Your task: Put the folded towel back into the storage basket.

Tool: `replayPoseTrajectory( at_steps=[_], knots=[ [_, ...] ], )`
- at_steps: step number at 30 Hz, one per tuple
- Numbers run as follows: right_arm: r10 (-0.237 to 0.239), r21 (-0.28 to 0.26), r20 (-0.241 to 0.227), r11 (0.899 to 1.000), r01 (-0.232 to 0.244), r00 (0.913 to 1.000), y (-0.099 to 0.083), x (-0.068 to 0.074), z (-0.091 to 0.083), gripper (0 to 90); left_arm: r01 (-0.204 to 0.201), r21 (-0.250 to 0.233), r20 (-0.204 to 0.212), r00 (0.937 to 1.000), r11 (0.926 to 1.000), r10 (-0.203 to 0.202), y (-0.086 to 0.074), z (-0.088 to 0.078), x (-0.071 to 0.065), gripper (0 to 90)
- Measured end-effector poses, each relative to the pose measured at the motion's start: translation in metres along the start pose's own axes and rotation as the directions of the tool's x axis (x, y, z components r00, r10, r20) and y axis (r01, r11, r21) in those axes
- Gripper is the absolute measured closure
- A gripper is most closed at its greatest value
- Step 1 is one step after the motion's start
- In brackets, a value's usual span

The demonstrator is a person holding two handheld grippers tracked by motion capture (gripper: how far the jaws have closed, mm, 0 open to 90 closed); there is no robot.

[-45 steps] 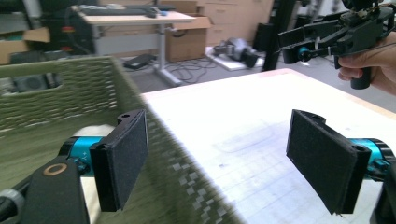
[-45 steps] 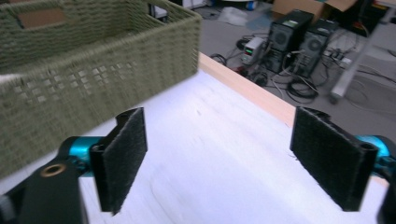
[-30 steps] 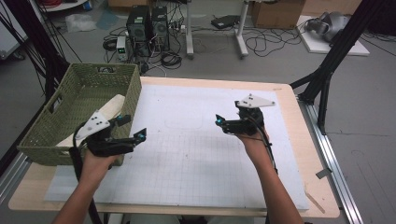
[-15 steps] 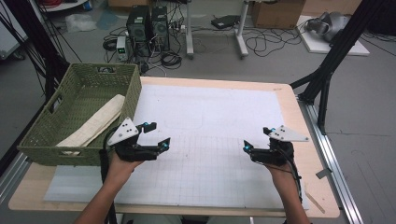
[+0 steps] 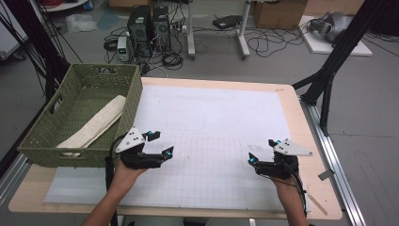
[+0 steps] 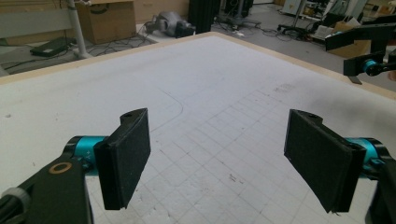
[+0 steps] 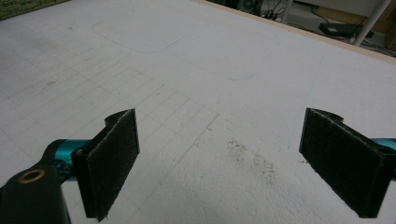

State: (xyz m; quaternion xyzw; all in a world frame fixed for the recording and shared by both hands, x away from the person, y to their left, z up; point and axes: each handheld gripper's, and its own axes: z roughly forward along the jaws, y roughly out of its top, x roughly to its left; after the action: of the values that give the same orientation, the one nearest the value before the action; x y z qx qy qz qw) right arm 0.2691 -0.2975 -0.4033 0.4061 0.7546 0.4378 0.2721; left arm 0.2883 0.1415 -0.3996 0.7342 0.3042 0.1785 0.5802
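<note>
My left gripper [image 5: 160, 143] hovers low over the white gridded mat [image 5: 211, 117], just right of the green basket [image 5: 70, 153]. Its jaws stand wide open with nothing between them, as the left gripper view [image 6: 219, 158] confirms. My right gripper [image 5: 262, 151] sits near the mat's front right, also open and empty, with bare mat between its pads [image 7: 219, 163]. A folded cream cloth [image 5: 96, 125] lies inside the basket. The right gripper [image 6: 369, 56] appears far off at the top right of the left gripper view.
The wooden table edge [image 5: 301, 122] runs along the right of the mat. Beyond the table are computer towers [image 5: 148, 23], cables and a black frame leg [image 5: 329, 70] on the floor. A corner of the basket [image 7: 23, 4] appears at the top left of the right gripper view.
Both hands have drawn back toward the table's near edge and lower. The left gripper moved right, away from the basket; the right gripper swung out to the right. Both stay open.
</note>
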Motion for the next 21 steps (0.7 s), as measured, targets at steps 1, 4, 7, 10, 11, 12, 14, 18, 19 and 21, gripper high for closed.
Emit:
replayPoseTrajectory(
  at_steps=[1, 4, 7, 10, 11, 12, 14, 18, 19, 21],
  knots=[
    [-0.002, -0.004, 0.002, 1.000, 0.002, 1.0000, 0.0000, -0.0003, 0.0000, 11.3, 0.000, 0.000, 0.000, 1.0000, 1.0000, 0.000, -0.0004, 0.0000, -0.0003, 23.1],
    [0.004, 0.000, 0.006, 1.000, -0.004, 1.0000, -0.0006, 0.0000, -0.0004, 11.3, -0.001, 0.007, 0.000, 1.0000, 1.0000, 0.001, -0.0018, 0.0002, -0.0007, 23.1],
    [0.004, 0.001, 0.008, 1.000, -0.004, 1.0000, -0.0014, -0.0007, -0.0004, 11.3, -0.002, 0.008, -0.004, 1.0000, 1.0000, 0.002, -0.0022, 0.0004, -0.0013, 23.1],
    [0.002, 0.000, 0.010, 1.000, -0.002, 0.9999, -0.0013, -0.0006, -0.0008, 11.3, -0.005, 0.011, -0.004, 1.0000, 0.9999, 0.005, -0.0021, 0.0007, -0.0021, 23.1],
    [0.002, -0.002, 0.011, 1.000, -0.002, 0.9999, -0.0012, -0.0005, -0.0006, 11.3, -0.006, 0.012, -0.005, 1.0000, 0.9999, 0.006, -0.0022, 0.0011, -0.0024, 23.1],
    [0.004, -0.001, 0.008, 1.000, -0.004, 1.0000, -0.0012, -0.0003, -0.0005, 11.3, -0.006, 0.013, -0.004, 1.0000, 0.9999, 0.006, -0.0023, 0.0014, -0.0025, 23.1],
    [-0.002, 0.000, 0.010, 1.000, 0.002, 1.0000, -0.0011, -0.0003, 0.0000, 11.3, -0.007, 0.015, -0.005, 1.0000, 0.9999, 0.007, -0.0023, 0.0016, -0.0026, 23.1],
    [-0.012, 0.004, 0.010, 1.000, 0.012, 0.9999, -0.0009, 0.0002, 0.0007, 11.3, -0.005, 0.012, -0.011, 0.9999, 0.9999, 0.005, -0.0022, 0.0022, -0.0023, 23.1],
    [-0.009, 0.003, 0.009, 1.000, 0.009, 0.9999, -0.0009, 0.0003, 0.0007, 11.3, -0.007, 0.012, -0.010, 0.9999, 0.9999, 0.007, -0.0022, 0.0023, -0.0021, 23.1],
    [-0.001, 0.003, 0.008, 1.000, 0.001, 1.0000, -0.0011, 0.0004, 0.0004, 11.3, -0.006, 0.015, -0.011, 0.9999, 0.9999, 0.006, -0.0023, 0.0028, -0.0018, 23.1]
  ],
)
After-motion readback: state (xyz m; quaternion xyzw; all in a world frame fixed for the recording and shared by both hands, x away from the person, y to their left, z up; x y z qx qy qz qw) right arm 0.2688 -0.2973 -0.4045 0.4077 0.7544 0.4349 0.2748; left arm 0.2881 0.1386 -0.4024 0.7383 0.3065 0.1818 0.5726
